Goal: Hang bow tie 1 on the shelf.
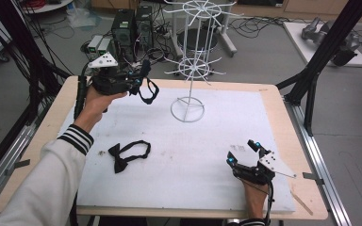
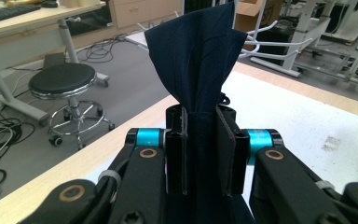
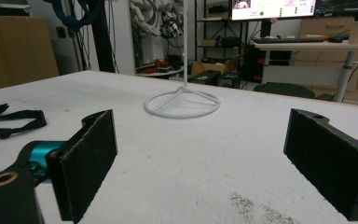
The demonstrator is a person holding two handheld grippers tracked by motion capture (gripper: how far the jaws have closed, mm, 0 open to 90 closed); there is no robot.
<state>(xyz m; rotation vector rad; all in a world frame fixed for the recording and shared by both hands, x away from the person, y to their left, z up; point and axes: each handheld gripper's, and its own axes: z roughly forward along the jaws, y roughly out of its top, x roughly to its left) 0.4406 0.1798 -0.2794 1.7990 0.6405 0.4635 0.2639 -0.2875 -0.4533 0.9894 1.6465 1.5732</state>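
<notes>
You had a dark navy bow tie (image 2: pixel 196 56) pinched at its middle, its folded cloth fanning upward beyond the pads and its black strap loop (image 1: pixel 149 92) dangling above the table's far left corner. A second black bow tie (image 1: pixel 120 159) lay flat on the white mat, strap curled beside it.

- Dark navy cloth bow tie (image 2: pixel 193 60), plain, top centre of the left gripper view, between black jaw pads.
- Left gripper (image 2: pixel 200 154): black body, turquoise bands, brass-coloured rivets.
- Second black bow tie (image 1: pixel 127 154), lower left of the high view, on a white mat (image 1: pixel 217 141).
- White wire stand (image 1: pixel 188 66), upper centre.
- Pale wooden table (image 1: pixel 283 117) edge.
- White sleeve (image 1: pixel 52 179), black-and-white striped cuff.
- Right gripper (image 1: pixel 246 151): black, grey plate.
</notes>
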